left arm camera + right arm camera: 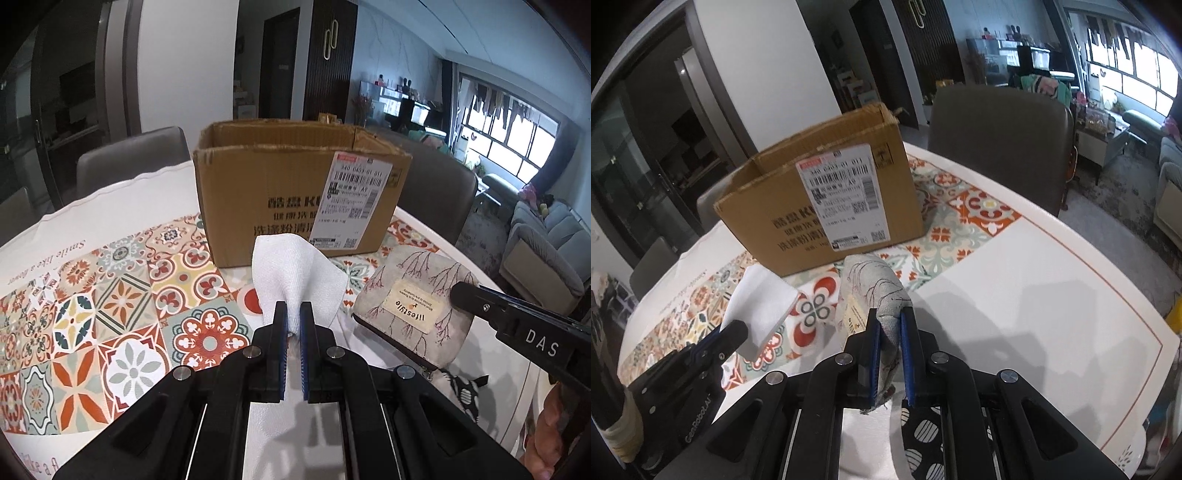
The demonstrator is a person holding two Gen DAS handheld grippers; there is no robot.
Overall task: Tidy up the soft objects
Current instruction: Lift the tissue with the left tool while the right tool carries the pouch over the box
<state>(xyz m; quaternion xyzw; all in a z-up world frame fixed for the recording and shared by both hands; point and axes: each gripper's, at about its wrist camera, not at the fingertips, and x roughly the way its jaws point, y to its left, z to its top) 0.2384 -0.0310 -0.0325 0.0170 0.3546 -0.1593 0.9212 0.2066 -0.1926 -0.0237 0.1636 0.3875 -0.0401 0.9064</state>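
Left tongs [294, 314]: closed narrow on a folded white cloth [295, 273], which is pinched at its near end and stands up and forward out of the pads. Right tongs [890, 319]: closed on a grey fabric pouch [877, 291] with a branch print and a "lifestyle" label, gripped by one edge; the pouch body is carried ahead of and slightly left of the pads. Both items appear lifted clear of the surface [1015, 295], judged from the shadows beneath them.

Key relation: the open cardboard box [295, 184] is placed directly ahead of both tongs, beyond the held items, its long axis running across the line of approach. Its top rim is seen above the cloth tip in the left wrist view. From the left tongs the box lies straight ahead; from the right tongs it lies ahead and to the left. The left tongs are judged slightly nearer the opening.

A black-and-white patterned fabric [923, 435] is seen below the right tongs, on the surface.

Judgement: more height is needed before either item clears the rim.
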